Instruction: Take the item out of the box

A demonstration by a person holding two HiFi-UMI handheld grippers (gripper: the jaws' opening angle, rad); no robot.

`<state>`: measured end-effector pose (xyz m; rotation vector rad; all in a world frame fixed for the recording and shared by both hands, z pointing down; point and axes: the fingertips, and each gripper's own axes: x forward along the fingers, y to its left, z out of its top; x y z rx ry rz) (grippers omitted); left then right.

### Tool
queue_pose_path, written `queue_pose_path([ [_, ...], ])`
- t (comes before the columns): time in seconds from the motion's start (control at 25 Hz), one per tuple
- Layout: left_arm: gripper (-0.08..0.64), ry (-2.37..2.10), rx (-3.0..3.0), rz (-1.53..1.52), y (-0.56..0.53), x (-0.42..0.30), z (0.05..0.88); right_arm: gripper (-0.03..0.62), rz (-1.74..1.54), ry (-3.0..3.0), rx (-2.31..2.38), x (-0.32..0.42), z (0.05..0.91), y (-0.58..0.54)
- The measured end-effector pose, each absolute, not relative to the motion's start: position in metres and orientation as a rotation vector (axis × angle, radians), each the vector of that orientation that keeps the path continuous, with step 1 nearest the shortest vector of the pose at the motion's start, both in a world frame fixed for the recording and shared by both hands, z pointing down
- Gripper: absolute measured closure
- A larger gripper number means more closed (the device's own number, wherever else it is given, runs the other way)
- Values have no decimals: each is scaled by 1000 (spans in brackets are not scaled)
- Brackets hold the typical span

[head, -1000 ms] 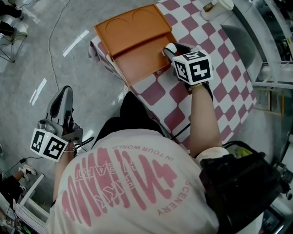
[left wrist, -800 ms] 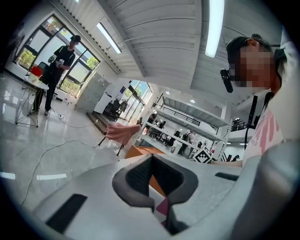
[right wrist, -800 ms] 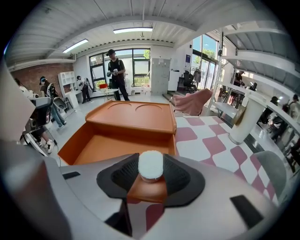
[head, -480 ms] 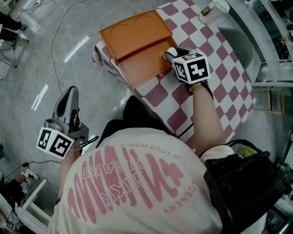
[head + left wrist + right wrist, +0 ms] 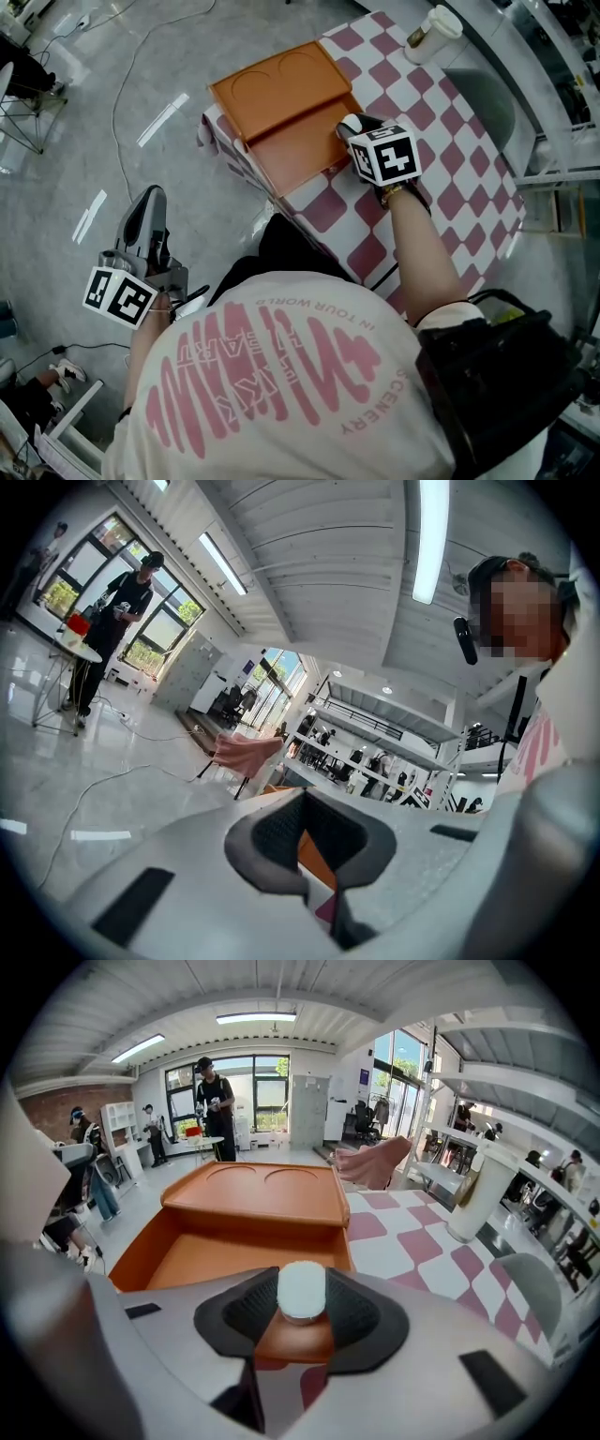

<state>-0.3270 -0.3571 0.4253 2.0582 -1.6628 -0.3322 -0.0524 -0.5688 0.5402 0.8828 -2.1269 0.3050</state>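
Note:
An orange box (image 5: 298,142) lies open on the checked table (image 5: 450,141), its lid (image 5: 277,82) folded back at the far side. In the right gripper view the box (image 5: 206,1255) shows a bare orange floor. My right gripper (image 5: 354,122) hangs over the box's near right corner. It is shut on a small white round item (image 5: 302,1290), which fills the gap between the dark pads (image 5: 246,1314). My left gripper (image 5: 148,208) hangs off the table's left side over the floor. Its jaws (image 5: 305,832) stand slightly apart with nothing between them.
A tall white cup (image 5: 433,26) stands at the table's far right, seen too as the cup (image 5: 480,1194) in the right gripper view. A grey chair (image 5: 487,94) is beyond the table. Cables (image 5: 117,103) run over the floor. People stand at the back of the room (image 5: 214,1105).
The head view has shifted a little. My right gripper stays at the box's corner with the white item in it. The left gripper still hangs beside the table.

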Motion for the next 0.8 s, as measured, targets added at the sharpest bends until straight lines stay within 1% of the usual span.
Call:
queue_pose_path([
  [0.32, 552, -1674, 2058, -342, -357, -330, 420, 443, 363, -2179, 941, -54, 532, -573],
  [0.6, 553, -1714, 2046, -403, -354, -340, 409, 443, 284, -2207, 1006, -56, 516, -573],
  [0.8, 553, -1692, 2072, -442, -356, -339, 401, 443, 227, -2268, 1089, -56, 489, -570],
])
